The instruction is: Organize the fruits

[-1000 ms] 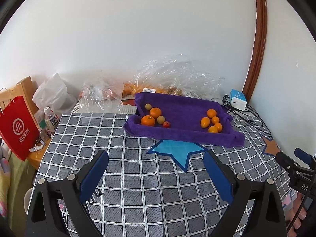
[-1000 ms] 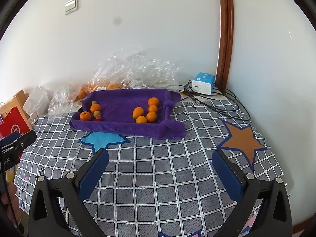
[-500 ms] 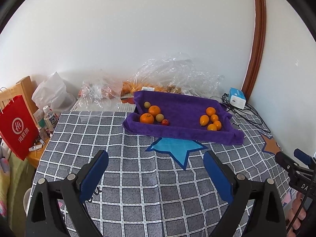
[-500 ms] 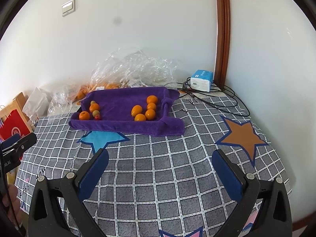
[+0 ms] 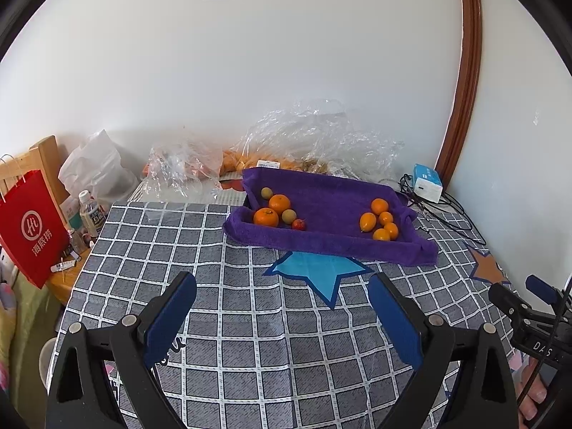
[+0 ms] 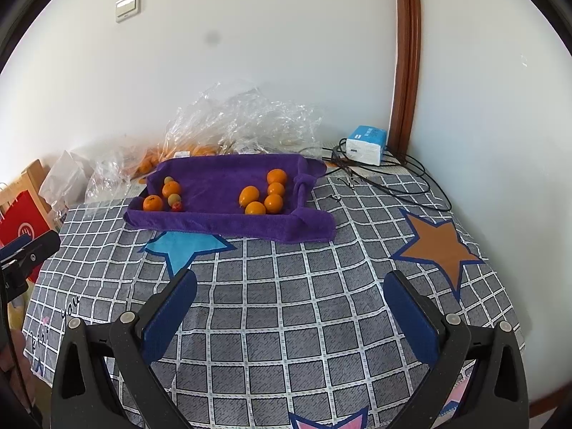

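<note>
Both grippers, left (image 5: 282, 307) and right (image 6: 290, 304), hovered over open bench (image 6: 286, 321), jaws wide, empty. Fruits (image 6: 262, 193) inside tray (image 6: 228, 223) near far edge, long axis left-right.

My blue pads (image 5: 171, 316) hang over a grey, white-checked tablecloth (image 5: 250, 339); beyond it, orange fruit (image 5: 266, 216) on a purple towel (image 5: 332, 196).

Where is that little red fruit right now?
The little red fruit lies on the purple towel, in its left group near the front edge, beside a greenish fruit.
</note>
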Action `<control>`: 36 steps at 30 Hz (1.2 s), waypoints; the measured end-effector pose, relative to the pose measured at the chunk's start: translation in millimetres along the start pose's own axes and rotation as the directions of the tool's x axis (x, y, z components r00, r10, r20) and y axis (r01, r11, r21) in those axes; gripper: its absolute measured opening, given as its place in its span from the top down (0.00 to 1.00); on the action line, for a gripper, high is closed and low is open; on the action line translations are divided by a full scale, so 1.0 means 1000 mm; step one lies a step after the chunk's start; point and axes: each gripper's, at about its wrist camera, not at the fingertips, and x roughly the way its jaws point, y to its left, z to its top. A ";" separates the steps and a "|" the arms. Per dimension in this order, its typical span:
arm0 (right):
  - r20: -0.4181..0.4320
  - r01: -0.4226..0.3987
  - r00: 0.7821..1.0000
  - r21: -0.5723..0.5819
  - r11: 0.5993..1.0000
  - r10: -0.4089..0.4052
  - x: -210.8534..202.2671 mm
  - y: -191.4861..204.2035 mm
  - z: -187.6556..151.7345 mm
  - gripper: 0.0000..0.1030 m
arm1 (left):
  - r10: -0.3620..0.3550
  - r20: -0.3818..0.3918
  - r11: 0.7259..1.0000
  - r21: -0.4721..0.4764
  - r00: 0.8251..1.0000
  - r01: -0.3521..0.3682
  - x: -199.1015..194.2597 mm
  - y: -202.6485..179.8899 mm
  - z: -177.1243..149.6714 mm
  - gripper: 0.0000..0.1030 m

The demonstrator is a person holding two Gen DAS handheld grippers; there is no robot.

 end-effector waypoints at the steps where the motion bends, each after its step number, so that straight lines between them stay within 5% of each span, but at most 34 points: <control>1: 0.001 0.003 1.000 -0.003 1.000 -0.003 0.000 0.001 0.000 0.00 | 0.000 -0.001 1.000 0.000 1.000 0.000 0.000 0.000 0.000 0.06; 36: 0.021 -0.006 1.000 0.006 1.000 0.006 -0.010 -0.004 -0.005 0.00 | 0.016 0.020 1.000 0.012 1.000 -0.016 -0.013 -0.003 0.001 0.06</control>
